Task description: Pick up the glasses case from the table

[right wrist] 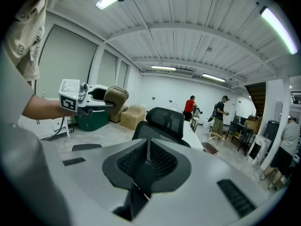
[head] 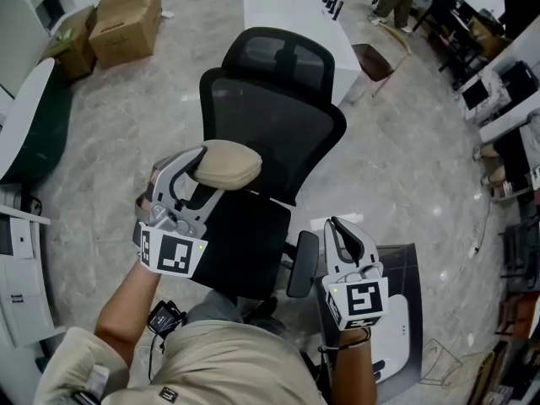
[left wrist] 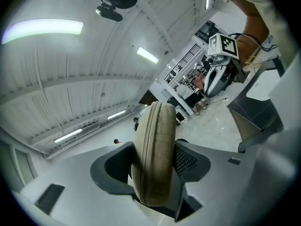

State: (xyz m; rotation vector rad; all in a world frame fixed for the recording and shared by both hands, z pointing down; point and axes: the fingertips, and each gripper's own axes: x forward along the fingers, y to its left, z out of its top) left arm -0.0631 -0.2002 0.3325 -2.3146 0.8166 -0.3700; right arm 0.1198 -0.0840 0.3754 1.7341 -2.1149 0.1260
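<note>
The beige glasses case (head: 228, 164) is clamped between the jaws of the left claw (head: 211, 172), held in the air above the office chair (head: 270, 99) and touching no surface, so the pickup looks complete. The right claw (right wrist: 146, 161), beside the chair's seat, is closed and empty. No brand or lettering is readable, only the square markers on the claws' cubes.
</note>
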